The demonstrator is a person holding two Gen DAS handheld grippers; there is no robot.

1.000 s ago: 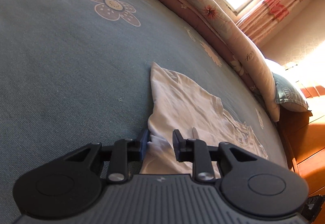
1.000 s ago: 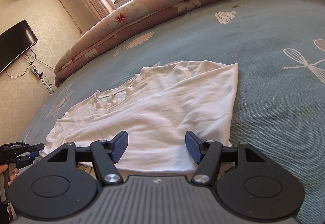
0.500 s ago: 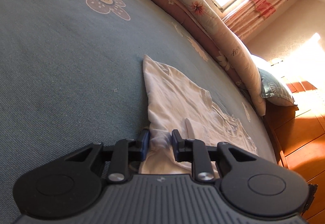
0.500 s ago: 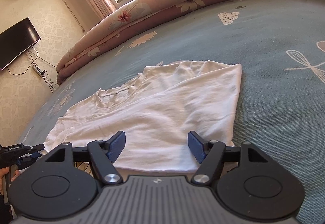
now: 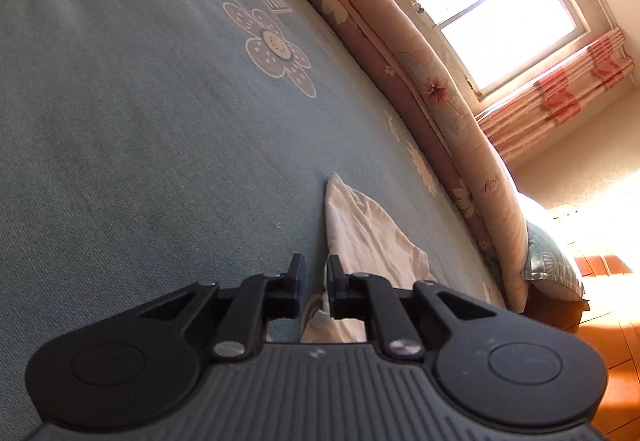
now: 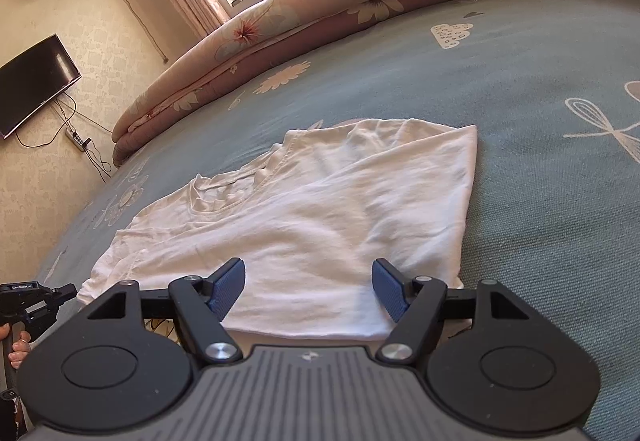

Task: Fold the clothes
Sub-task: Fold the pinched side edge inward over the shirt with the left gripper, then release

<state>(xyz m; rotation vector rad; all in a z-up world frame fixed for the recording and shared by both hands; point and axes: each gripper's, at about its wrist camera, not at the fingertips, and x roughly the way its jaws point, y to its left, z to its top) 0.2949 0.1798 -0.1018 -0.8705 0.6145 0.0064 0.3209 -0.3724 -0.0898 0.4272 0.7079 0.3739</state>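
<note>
1. The white T-shirt (image 6: 320, 209) lies spread on the blue bedspread (image 6: 520, 101), its right side folded inward, collar toward the far left.
2. Judged thin, light, limp cotton: it sags and wrinkles, so take hems or corners.
3. The left gripper (image 5: 314, 281) stands nearly closed at the left sleeve edge; whether it pinches cloth, I cannot tell.
4. The right gripper (image 6: 308, 289) gapes wide above the near hem.

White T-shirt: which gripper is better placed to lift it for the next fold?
Left, probably: the left gripper stands nearly shut at the edge of the white T-shirt; the right gripper is wide open, holding nothing.
</note>
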